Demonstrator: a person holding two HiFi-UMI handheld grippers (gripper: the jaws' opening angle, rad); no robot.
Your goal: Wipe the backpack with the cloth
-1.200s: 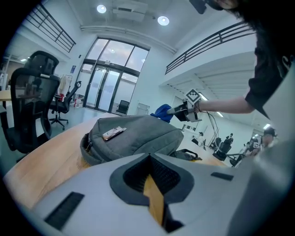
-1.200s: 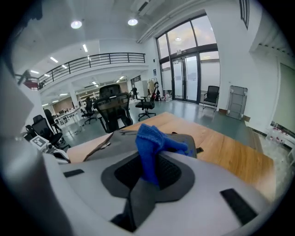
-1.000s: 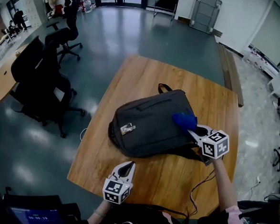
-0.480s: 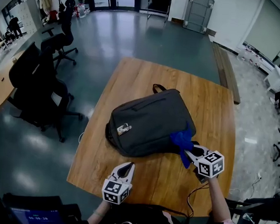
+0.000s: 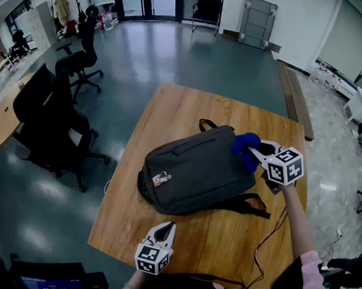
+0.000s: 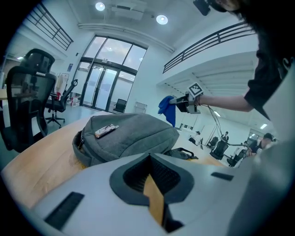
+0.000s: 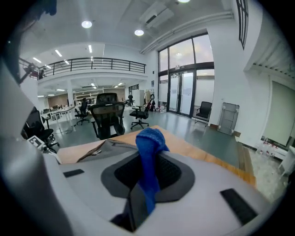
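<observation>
- The dark grey fabric backpack (image 5: 198, 167) lies flat on the light brown wooden table (image 5: 217, 242), front face up, roughly in the middle of the tabletop; its black top handle (image 5: 207, 122) points to the far side; its black shoulder straps (image 5: 251, 207) spill out onto the wood at the near right edge; a small silvery tag (image 5: 160, 179) sits on the near left part of the front face.
- The right gripper (image 5: 256, 153) is held over the far right corner of the backpack, at the end of an outstretched arm; its jaws are clamped on the bright blue cloth (image 5: 245, 145).
- In the right gripper view the cloth runs up between the two jaws as a narrow strip and bunches into a rounded wad past the fingertips.
- In the head view the cloth overlaps the backpack's far right corner; in the left gripper view its lower end hangs down to the outline of the bag; whether it presses on the fabric cannot be told.
- The left gripper (image 5: 164, 228) rests low at the near edge of the table, well apart from the backpack, pointing toward the bag's near side; its jaws are drawn together with only a thin slit between them, and nothing is held there.
- Black office chairs (image 5: 53, 110) stand on the glossy grey-green floor (image 5: 175, 54), left of the table.
</observation>
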